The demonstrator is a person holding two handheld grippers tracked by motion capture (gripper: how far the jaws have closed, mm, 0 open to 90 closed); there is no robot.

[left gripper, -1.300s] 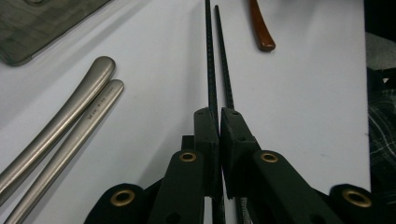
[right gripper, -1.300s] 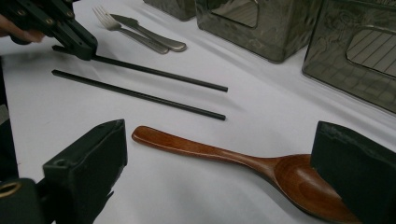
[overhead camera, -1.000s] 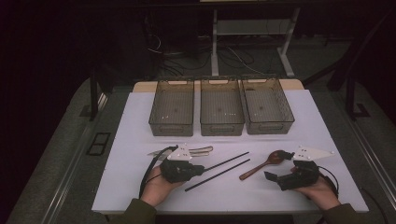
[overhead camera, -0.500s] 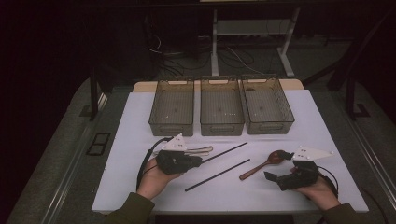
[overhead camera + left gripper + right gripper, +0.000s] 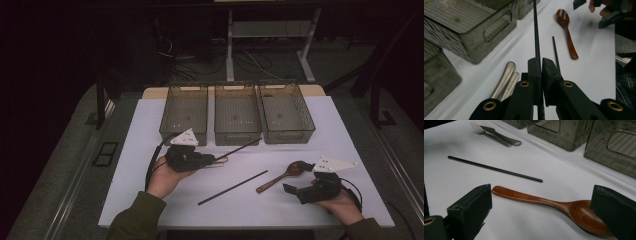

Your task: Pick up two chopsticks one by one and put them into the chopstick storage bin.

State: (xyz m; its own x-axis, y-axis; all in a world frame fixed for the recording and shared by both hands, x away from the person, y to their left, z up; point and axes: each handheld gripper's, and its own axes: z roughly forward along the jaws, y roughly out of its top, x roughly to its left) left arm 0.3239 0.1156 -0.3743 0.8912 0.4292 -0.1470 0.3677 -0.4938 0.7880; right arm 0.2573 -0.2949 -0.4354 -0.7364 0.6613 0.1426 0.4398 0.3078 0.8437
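My left gripper (image 5: 212, 159) (image 5: 541, 62) is shut on a thin black chopstick (image 5: 237, 148) (image 5: 536, 35). It holds the stick off the white table, with the far end pointing at the middle bin (image 5: 236, 136). A second black chopstick (image 5: 232, 187) (image 5: 555, 51) (image 5: 496, 169) lies flat at the table's centre. A brown wooden spoon (image 5: 280, 177) (image 5: 567, 32) (image 5: 544, 201) lies at the right. My right gripper (image 5: 292, 191) (image 5: 541, 195) rests low beside it, open, its jaws standing either side of the spoon without touching it.
Three clear bins stand in a row at the back: the left bin (image 5: 182, 136), the middle one, and the right bin (image 5: 287, 136). A metal fork and knife (image 5: 496, 136) (image 5: 505, 78) lie just under the left gripper. The table's front edge is close to both hands.
My left hand has risen and moved toward the bins, carrying one chopstick up off the table. The other chopstick, the spoon and the right hand have stayed put.
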